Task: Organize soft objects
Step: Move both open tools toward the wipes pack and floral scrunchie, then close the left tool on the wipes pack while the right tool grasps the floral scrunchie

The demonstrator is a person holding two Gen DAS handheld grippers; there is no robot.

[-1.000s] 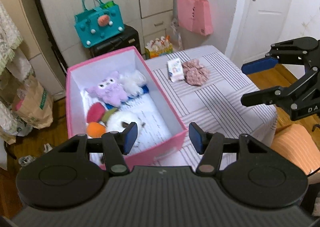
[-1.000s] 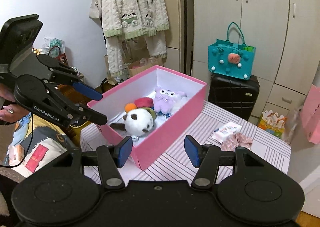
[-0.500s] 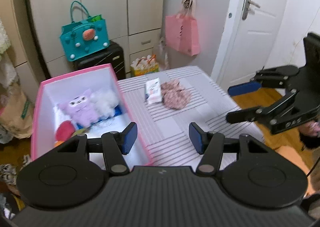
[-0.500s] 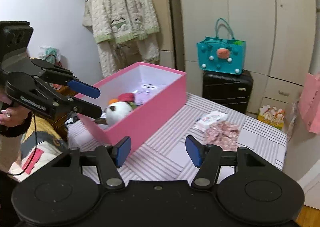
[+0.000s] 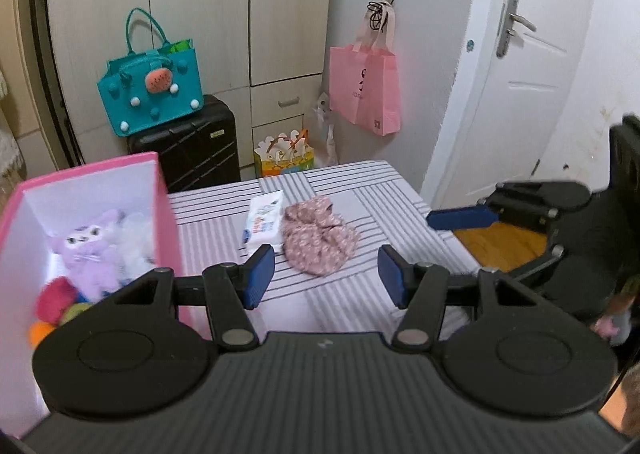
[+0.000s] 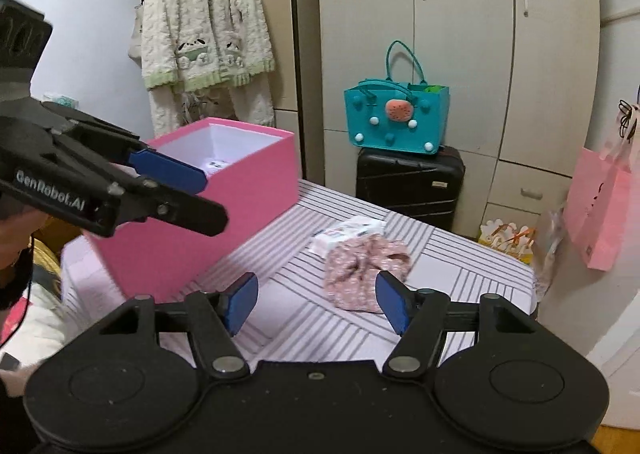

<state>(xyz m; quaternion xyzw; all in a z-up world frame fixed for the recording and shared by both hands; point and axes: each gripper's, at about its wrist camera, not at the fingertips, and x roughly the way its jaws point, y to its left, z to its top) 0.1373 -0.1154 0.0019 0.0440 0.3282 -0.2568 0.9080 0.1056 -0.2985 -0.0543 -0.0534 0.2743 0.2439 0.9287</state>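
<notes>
A pink floral soft pouch (image 5: pixel 318 240) lies on the striped table, beside a white tissue pack (image 5: pixel 264 221). Both also show in the right wrist view: the pouch (image 6: pixel 366 270) and the pack (image 6: pixel 348 234). My left gripper (image 5: pixel 326 280) is open and empty, just short of the pouch. My right gripper (image 6: pixel 316 304) is open and empty, with the pouch close by its right finger. A pink box (image 5: pixel 164 206) at the left holds a purple plush (image 5: pixel 90 254), a white plush and red, green and orange toys. The box also shows in the right wrist view (image 6: pixel 240 194).
The striped table (image 5: pixel 360 190) ends near a white door (image 5: pixel 520 66). A black suitcase (image 5: pixel 188 142) with a teal bag (image 5: pixel 152 82) stands behind it. A pink bag (image 5: pixel 366 86) hangs on the wall. A fluffy jacket (image 6: pixel 204 34) hangs behind the box.
Both grippers have swung from the pink box towards the floral pouch and come lower and closer to it. Both stay open and empty.
</notes>
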